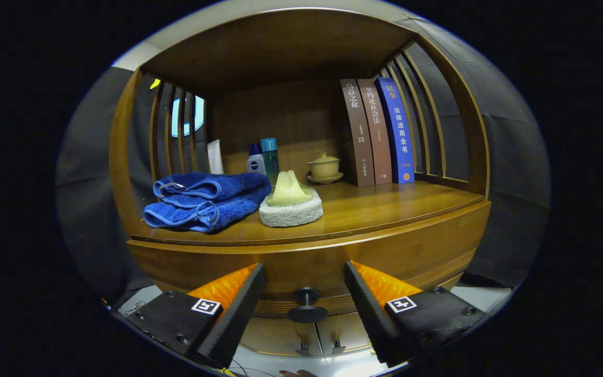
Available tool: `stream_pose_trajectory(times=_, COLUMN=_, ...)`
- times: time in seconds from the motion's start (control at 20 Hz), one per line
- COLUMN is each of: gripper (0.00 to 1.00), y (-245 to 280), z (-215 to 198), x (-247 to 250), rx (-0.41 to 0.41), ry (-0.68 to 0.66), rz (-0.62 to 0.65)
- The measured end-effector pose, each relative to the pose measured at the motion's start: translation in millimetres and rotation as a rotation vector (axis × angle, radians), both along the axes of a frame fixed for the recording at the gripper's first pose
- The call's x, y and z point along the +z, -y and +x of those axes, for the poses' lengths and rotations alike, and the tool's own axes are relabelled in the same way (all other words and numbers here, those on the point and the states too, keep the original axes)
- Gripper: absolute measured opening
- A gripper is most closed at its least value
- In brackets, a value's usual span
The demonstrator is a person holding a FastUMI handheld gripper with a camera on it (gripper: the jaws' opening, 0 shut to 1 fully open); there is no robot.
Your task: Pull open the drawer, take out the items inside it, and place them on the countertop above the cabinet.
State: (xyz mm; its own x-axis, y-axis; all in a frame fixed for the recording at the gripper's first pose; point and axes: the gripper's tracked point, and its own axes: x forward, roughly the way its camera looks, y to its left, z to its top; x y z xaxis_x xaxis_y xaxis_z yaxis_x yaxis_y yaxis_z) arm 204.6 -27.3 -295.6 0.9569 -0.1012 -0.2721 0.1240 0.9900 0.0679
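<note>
A wooden cabinet faces me, and its closed drawer front [312, 264] runs below the countertop [385, 209]. A small dark round knob [306, 305] sticks out of the drawer front. My gripper [304, 285] is open, with one finger on each side of the knob and a gap left between each finger and it. Nothing is held. The drawer's inside is hidden.
On the countertop lie a folded blue towel [204, 199] and a white sponge [291, 212] with a pale green piece on top. Behind them stand two bottles [263, 158], a lidded cup on a saucer [325, 167] and three upright books [380, 131]. Slatted sides and a top board enclose the shelf.
</note>
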Motion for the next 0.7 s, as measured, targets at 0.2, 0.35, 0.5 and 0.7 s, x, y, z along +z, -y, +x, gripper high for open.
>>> stream_pose_trajectory(times=0.2, gripper=0.99, y=-1, z=0, x=-2, rx=0.002, ry=-0.005, rz=0.002)
stream_pose_trajectory(times=0.35, gripper=0.99, y=-3, z=-3, x=3, rx=0.019, ry=-0.008, rz=0.001)
stream_pose_trajectory(times=0.5, gripper=0.99, y=-1, z=-13, x=16, rx=0.019, ry=0.007, rz=-0.007)
stream_pose_trajectory(times=0.7, gripper=0.99, y=-7, z=-31, x=50, rx=0.039, ry=0.047, rz=-0.011)
